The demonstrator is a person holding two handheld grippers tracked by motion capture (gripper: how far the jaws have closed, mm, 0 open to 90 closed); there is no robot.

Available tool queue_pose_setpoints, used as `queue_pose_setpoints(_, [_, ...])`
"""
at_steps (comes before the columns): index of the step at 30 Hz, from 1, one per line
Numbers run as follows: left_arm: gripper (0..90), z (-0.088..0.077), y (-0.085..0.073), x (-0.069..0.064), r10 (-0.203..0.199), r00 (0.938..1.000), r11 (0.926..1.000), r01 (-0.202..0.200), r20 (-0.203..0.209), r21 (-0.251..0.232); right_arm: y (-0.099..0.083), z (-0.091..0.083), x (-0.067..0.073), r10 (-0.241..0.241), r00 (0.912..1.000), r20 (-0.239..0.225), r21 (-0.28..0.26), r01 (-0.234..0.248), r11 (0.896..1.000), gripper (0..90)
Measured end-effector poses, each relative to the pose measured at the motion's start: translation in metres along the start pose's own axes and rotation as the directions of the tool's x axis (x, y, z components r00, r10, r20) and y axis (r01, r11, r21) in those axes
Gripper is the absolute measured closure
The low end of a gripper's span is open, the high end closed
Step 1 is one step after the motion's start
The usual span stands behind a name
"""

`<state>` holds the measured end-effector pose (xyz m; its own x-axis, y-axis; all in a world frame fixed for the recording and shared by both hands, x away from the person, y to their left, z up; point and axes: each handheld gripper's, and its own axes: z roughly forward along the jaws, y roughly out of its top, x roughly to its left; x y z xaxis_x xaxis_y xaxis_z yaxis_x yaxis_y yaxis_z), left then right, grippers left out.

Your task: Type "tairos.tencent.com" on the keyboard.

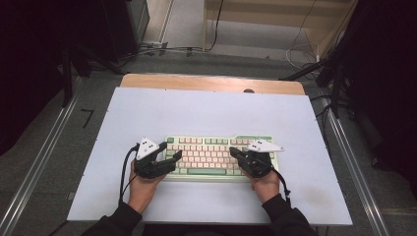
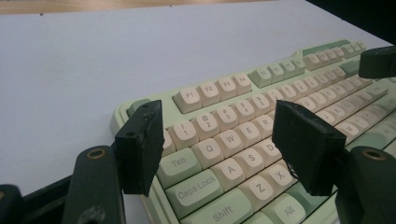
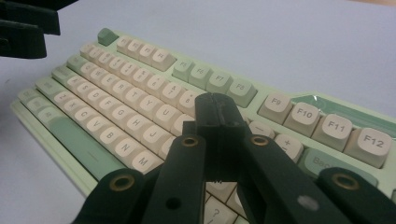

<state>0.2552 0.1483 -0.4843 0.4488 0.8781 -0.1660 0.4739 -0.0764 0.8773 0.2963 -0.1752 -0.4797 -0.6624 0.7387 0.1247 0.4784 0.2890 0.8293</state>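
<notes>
1 green-and-cream keyboard [image 1: 211, 156] lies on the near half of the white table [image 1: 206, 110], between 2 hand-held grippers. The left gripper [image 1: 173, 158] hangs over the keyboard's left end, its 2 jaws spread wide above the Tab and Q keys with nothing between them. The right gripper [image 1: 235, 153] sits over the right end, its 2 jaws pressed together, empty, above the keys.

One keyboard [image 1: 211, 155], two grippers, left [image 1: 173, 158] and right [image 1: 234, 153], one table [image 1: 206, 110].
</notes>
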Motion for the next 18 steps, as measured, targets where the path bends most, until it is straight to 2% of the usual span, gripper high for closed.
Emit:
queue_pose_setpoints(12, [34.7, 0.001, 0.0, 0.0, 0.003, 1.0, 1.0, -0.003, -0.001, 0.006, 0.002, 0.022, 0.004, -0.006, 1.0, 0.008, 0.08, 0.006, 0.997, 87.3])
queue_pose_setpoints(18, [34.7, 0.002, -0.001, 0.0, 0.003, 1.0, 0.9999, -0.003, 0.002, 0.011, 0.002, 0.025, 0.003, -0.002, 0.9999, 0.01, 0.092, 0.001, 0.996, 87.3])
